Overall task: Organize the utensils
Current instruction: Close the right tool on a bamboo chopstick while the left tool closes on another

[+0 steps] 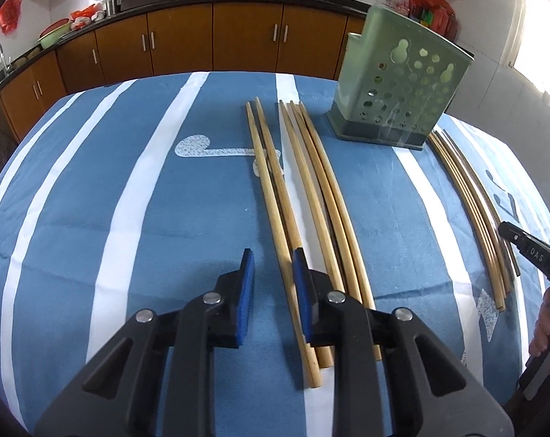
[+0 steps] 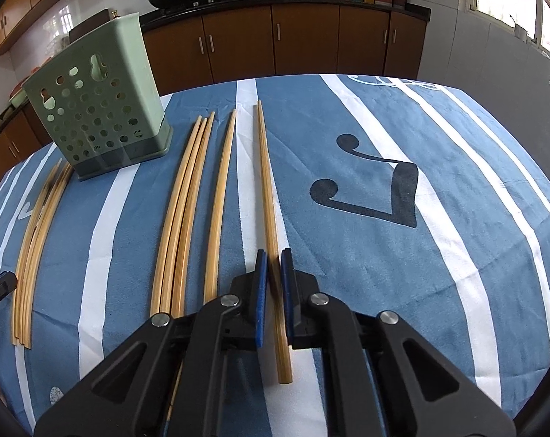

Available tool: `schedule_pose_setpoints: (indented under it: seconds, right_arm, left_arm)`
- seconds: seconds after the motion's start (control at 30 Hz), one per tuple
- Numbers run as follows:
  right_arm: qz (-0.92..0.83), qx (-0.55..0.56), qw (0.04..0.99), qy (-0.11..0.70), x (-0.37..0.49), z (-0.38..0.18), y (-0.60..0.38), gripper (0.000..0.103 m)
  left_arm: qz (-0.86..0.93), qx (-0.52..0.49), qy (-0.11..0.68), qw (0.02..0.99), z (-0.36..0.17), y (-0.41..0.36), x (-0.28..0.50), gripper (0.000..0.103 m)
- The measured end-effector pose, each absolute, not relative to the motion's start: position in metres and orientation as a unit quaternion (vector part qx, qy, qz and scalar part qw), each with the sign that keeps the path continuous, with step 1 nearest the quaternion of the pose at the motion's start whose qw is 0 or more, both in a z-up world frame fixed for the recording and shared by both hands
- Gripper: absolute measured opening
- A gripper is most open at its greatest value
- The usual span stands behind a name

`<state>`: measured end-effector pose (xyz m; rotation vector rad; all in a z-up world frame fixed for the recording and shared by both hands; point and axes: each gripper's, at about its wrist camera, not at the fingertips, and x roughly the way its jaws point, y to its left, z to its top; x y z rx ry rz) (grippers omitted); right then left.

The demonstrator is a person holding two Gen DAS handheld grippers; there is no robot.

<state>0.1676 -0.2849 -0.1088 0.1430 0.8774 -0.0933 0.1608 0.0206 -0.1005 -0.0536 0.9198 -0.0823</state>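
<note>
Right claw (image 2: 274,255): jaws narrow, set either side of a chopstick pair (image 2: 267,196) lying flat on the blue striped tablecloth (image 2: 457,182); whether the pads press the sticks cannot be told. Left claw (image 1: 273,256): jaws parted, nothing held, poised over the near ends of the left chopstick group (image 1: 293,182). Green perforated holder (image 1: 395,87) stands upright on the cloth, between the chopstick groups.

Striped table (image 1: 92,200) — chopsticks (image 1: 311,196), holder (image 1: 395,105)
</note>
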Motion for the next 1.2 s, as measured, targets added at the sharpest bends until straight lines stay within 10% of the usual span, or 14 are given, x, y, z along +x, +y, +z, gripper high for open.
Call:
schedule_pose_setpoints:
  seconds: [0.23,1.2]
  right_arm:
    - [-0.043,0.058,0.903,0.424,0.170,-0.108,-0.281,0.009]
    - [-0.060,0.064,0.906,0.414,0.178,-0.113,-0.304,0.008]
  left_arm:
    - [-0.020,-0.007,0.447,0.894,-0.104,0.019,0.172,0.008]
    - [-0.024,-0.021,0.431,0.902,-0.105,0.059,0.177,0.009]
